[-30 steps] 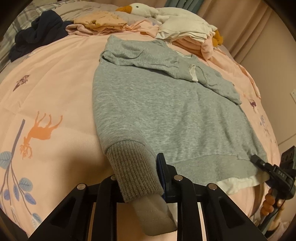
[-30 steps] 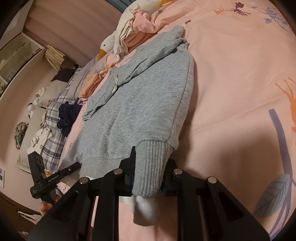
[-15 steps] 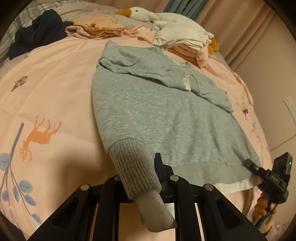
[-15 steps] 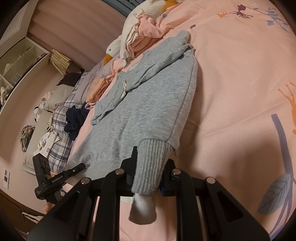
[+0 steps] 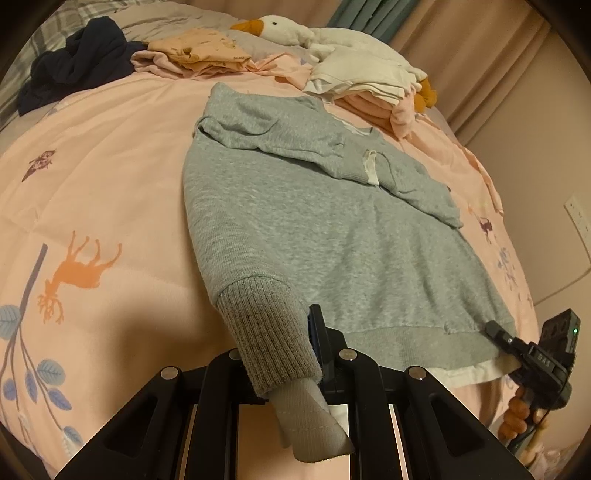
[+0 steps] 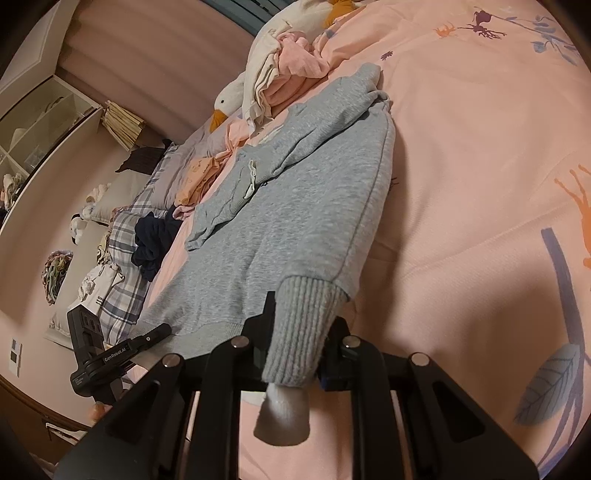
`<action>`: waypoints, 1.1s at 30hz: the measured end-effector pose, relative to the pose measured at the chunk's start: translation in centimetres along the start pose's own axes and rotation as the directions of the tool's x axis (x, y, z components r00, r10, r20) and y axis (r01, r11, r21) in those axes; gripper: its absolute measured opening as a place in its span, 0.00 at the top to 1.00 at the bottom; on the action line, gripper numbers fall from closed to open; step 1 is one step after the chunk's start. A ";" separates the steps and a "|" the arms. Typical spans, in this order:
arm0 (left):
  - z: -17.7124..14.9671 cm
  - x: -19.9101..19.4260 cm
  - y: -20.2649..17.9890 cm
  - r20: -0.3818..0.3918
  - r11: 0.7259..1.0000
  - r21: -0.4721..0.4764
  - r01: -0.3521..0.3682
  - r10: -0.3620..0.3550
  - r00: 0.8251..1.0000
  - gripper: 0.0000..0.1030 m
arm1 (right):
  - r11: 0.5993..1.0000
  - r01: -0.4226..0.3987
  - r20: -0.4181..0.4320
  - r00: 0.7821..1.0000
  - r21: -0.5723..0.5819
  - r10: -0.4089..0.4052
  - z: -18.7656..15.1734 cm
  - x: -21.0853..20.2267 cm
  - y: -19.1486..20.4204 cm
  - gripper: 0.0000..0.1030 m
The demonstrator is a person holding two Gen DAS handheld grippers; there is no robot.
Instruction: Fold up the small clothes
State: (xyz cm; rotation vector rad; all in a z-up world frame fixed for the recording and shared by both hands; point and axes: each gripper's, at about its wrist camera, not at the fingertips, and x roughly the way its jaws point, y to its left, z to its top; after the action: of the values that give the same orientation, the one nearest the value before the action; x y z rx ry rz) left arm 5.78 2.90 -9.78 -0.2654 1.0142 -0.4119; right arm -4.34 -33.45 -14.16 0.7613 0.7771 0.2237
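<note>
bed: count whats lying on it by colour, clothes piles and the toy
grey: 1, the sweatshirt, a ribbed corner in each gripper
navy: 1, a crumpled garment
orange: 1, a folded stack
pink and cream: 1, a mixed pile
white: 1, the goose plush
total: 5

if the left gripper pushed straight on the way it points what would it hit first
The left gripper, shut on the ribbed cuff, aims down at the grey sweatshirt lying flat just ahead. It would likely plough into that fabric and bunch it against the bed; depth is hard to judge.
</note>
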 end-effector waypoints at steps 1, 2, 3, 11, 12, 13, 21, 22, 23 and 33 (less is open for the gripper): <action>-0.1 -0.1 0.1 0.001 1.000 0.001 0.000 0.000 1.000 0.86 | 1.000 0.000 0.000 1.000 0.000 0.000 0.0 0.0 0.0 0.83; -0.1 -0.1 0.1 0.002 1.000 0.001 0.001 -0.001 1.000 0.86 | 1.000 0.000 0.000 1.000 0.000 0.000 0.0 0.0 0.0 0.83; 0.0 -0.1 0.1 0.004 1.000 0.003 0.007 -0.007 1.000 0.86 | 1.000 -0.003 0.000 1.000 0.001 0.003 0.1 0.0 0.0 0.84; 0.2 -1.5 0.0 0.048 0.996 0.016 0.086 -0.087 0.995 0.88 | 0.999 -0.032 0.012 0.999 -0.017 0.033 0.2 -0.8 0.6 0.86; 0.3 -1.6 -0.1 0.049 0.996 0.015 0.087 -0.088 0.995 0.88 | 0.999 -0.045 0.018 0.999 -0.011 0.045 0.2 -0.9 0.6 0.86; 0.3 -1.7 -0.1 0.050 0.996 0.016 0.088 -0.089 0.995 0.88 | 0.999 -0.053 0.021 0.998 -0.007 0.053 0.2 -1.0 0.6 0.86; 0.2 -2.8 -0.7 0.077 0.995 0.037 0.090 -0.092 0.993 0.88 | 0.995 -0.099 0.044 0.994 -0.007 0.099 0.1 -1.7 0.6 0.88; 0.4 -2.8 -0.6 0.079 0.995 0.037 0.092 -0.095 0.992 0.89 | 0.994 -0.105 0.048 0.993 -0.007 0.105 0.1 -1.8 0.7 0.88; 0.4 -2.9 -0.7 0.081 0.995 0.036 0.095 -0.098 0.992 0.89 | 0.994 -0.111 0.048 0.993 -0.005 0.111 0.1 -1.9 0.7 0.88; 0.2 -5.2 -1.1 0.105 0.995 0.054 0.078 -0.083 0.991 0.89 | 0.990 -0.135 0.048 0.989 -0.042 0.137 0.0 -3.2 1.7 0.89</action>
State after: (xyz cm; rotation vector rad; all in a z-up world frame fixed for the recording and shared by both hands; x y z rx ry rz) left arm 3.31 4.25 -5.31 -0.2814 0.8888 -0.4907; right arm -6.47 -33.67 -11.25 0.7814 0.6719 0.3398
